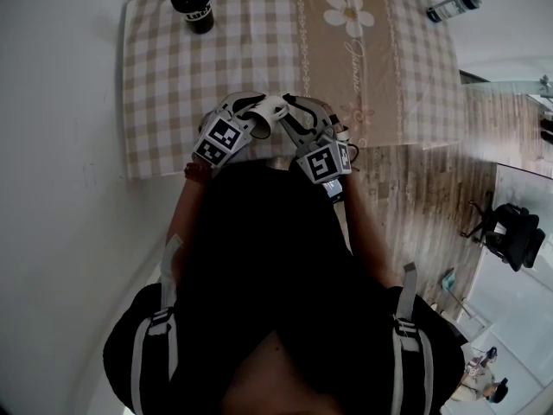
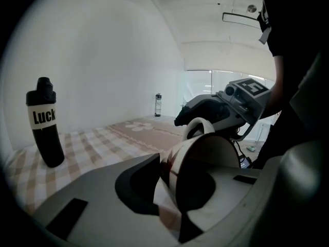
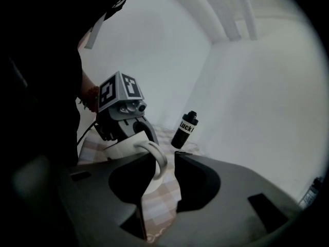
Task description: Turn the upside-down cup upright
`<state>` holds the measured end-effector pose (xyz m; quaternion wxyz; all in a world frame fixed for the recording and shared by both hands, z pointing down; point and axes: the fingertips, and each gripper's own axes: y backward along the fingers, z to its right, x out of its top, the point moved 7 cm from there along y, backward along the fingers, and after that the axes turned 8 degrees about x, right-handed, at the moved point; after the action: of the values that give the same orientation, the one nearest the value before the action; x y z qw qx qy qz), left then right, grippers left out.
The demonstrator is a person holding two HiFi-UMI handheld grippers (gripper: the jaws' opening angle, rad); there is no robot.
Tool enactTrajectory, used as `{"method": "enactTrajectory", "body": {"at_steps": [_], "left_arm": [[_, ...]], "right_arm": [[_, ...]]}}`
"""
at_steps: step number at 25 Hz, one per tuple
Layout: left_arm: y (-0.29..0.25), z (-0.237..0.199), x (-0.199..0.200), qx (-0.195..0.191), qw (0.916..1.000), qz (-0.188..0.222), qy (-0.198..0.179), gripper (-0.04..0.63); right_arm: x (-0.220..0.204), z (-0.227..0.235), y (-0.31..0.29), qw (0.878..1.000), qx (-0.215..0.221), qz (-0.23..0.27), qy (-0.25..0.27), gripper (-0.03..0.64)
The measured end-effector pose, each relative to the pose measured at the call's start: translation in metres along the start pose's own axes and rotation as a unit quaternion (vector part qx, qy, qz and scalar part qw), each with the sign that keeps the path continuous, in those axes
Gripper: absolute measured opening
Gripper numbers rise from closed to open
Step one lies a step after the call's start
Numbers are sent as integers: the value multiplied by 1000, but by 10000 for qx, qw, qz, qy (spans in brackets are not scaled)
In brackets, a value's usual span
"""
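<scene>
- Cup (image 2: pixel 205 153) is pinched by my left tongs (image 2: pixel 177 176): the jaws are clamped on its wall at the rim, one outside and one reaching into the dark mouth.
- My right tongs (image 3: pixel 165 156) stand apart and grip nothing. The cup's handle (image 3: pixel 154 156) sits in the gap, against one jaw tip at most.
- In the head view the cup (image 1: pixel 270 111) sits between the two tongs, over the near edge of the bench (image 1: pixel 164 76). It looks tipped onto its side, neither inverted nor upright, so I judge the turn about half done. I cannot tell whether it rests on the checked cloth (image 3: pixel 164 199) or hangs just above it.
- Main risk: one pinch on a thin, smooth wall carries the whole cup. If I roll the wrist further, the cup's weight could swing it round that pinch or slide it out.
- Second risk: the handle lies inside the open right jaws. Pulling that hand away at an angle could hook the loop and wrench the cup from the left grip.
- Third risk: we are right at the bench's near edge, so a dropped cup may go to the floor (image 1: pixel 432 188) and not the cloth.
- The black bottle (image 1: pixel 193 5) stands well apart at the far side, so I see no threat there.
</scene>
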<state>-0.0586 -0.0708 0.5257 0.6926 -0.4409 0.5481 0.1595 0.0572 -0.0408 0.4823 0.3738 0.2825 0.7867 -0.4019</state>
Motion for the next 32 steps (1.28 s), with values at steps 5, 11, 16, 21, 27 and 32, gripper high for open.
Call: {"method": "enactTrajectory", "body": {"at_steps": [5, 11, 16, 21, 27, 32], "left_arm": [[7, -27, 3, 689, 9944, 344, 718, 41], [28, -49, 27, 960, 9813, 1277, 1070, 38], [33, -44, 41, 1120, 9749, 1789, 712, 43], [40, -32, 58, 1034, 9687, 2242, 239, 51], [39, -29, 60, 982, 9653, 2400, 303, 46], [36, -28, 54, 810, 9673, 2385, 305, 40]], "right_arm": [[-12, 5, 11, 9989, -349, 1, -297, 126], [-29, 22, 11, 9088, -77, 1404, -3928, 209], [-21, 27, -9, 7622, 1010, 2563, -5859, 285], [-6, 27, -26, 6397, 1765, 3176, -6773, 365], [-2, 24, -38, 5856, 1980, 3429, -7073, 388], [2, 23, -43, 5740, 2189, 3585, -7029, 388]]}}
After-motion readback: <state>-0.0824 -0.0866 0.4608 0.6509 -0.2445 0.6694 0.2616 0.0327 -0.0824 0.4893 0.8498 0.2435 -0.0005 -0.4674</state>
